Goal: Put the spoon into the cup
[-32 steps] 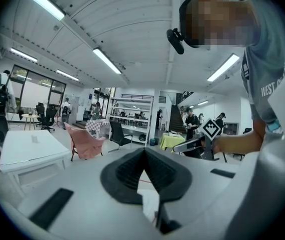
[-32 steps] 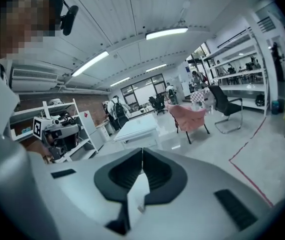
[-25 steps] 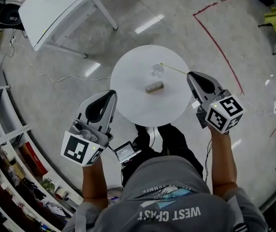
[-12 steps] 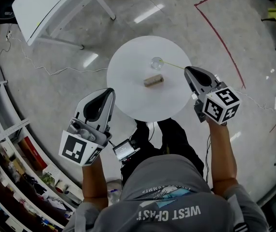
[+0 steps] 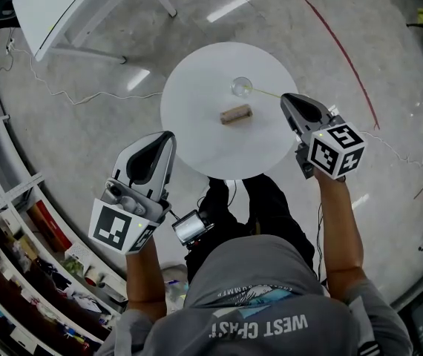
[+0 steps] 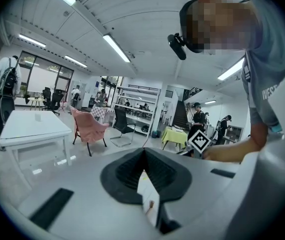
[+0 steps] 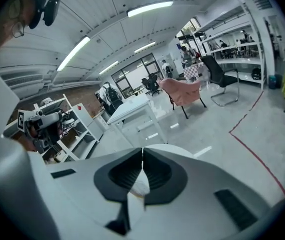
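A clear glass cup [image 5: 241, 87] stands on the far part of the round white table [image 5: 197, 136]. The spoon [image 5: 267, 93] is a thin pale stick running from the cup's rim rightward to the tip of my right gripper [image 5: 284, 97]. I cannot tell whether its bowl is inside the cup. A short brown cylinder [image 5: 235, 114] lies at the table's middle. My right gripper [image 7: 142, 151] is shut, and no spoon shows between its jaws. My left gripper [image 5: 170, 136] hangs at the table's near left edge, also shut [image 6: 143, 151] and holding nothing.
A white rectangular table [image 5: 78, 6] stands at the upper left, with a cable [image 5: 70, 95] across the floor below it. Shelving [image 5: 4, 221] curves along the left side. A red tape line [image 5: 341, 47] marks the floor at the right. The person's legs [image 5: 248, 199] are under the near edge.
The head view has shifted, so the table and cup sit higher in the frame. Both grippers stay shut and hold nearly the same places relative to the table.
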Available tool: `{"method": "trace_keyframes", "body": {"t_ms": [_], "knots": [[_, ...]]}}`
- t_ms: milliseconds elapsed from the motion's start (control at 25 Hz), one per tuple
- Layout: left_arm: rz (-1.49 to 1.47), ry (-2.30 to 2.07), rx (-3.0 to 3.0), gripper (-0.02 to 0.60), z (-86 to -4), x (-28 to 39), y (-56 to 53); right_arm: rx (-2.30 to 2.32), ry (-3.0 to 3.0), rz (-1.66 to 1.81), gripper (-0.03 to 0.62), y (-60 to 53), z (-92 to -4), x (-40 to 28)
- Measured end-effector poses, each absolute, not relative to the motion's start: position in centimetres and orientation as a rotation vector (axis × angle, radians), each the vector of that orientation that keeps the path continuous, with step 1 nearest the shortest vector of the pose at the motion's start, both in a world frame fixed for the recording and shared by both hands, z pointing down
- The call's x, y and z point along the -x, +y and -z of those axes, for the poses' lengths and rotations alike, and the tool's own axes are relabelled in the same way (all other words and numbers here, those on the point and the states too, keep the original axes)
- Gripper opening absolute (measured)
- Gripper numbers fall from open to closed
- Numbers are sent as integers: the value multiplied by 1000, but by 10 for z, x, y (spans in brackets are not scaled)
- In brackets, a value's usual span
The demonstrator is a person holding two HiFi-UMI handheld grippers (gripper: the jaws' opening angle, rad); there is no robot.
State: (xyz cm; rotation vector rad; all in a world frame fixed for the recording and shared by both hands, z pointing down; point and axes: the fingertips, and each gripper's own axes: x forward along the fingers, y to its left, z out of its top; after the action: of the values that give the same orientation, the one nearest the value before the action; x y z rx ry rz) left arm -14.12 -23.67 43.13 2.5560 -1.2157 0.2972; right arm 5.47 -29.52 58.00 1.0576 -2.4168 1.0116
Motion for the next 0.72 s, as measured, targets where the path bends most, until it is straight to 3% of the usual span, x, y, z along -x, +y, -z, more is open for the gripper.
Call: {"method": "trace_keyframes", "body": {"t_ms": [720], "knots": [[-304,-1228,-2517,2,-441,147,-234,-1031,-2364,-1083,8,-299,-613,-42]]}}
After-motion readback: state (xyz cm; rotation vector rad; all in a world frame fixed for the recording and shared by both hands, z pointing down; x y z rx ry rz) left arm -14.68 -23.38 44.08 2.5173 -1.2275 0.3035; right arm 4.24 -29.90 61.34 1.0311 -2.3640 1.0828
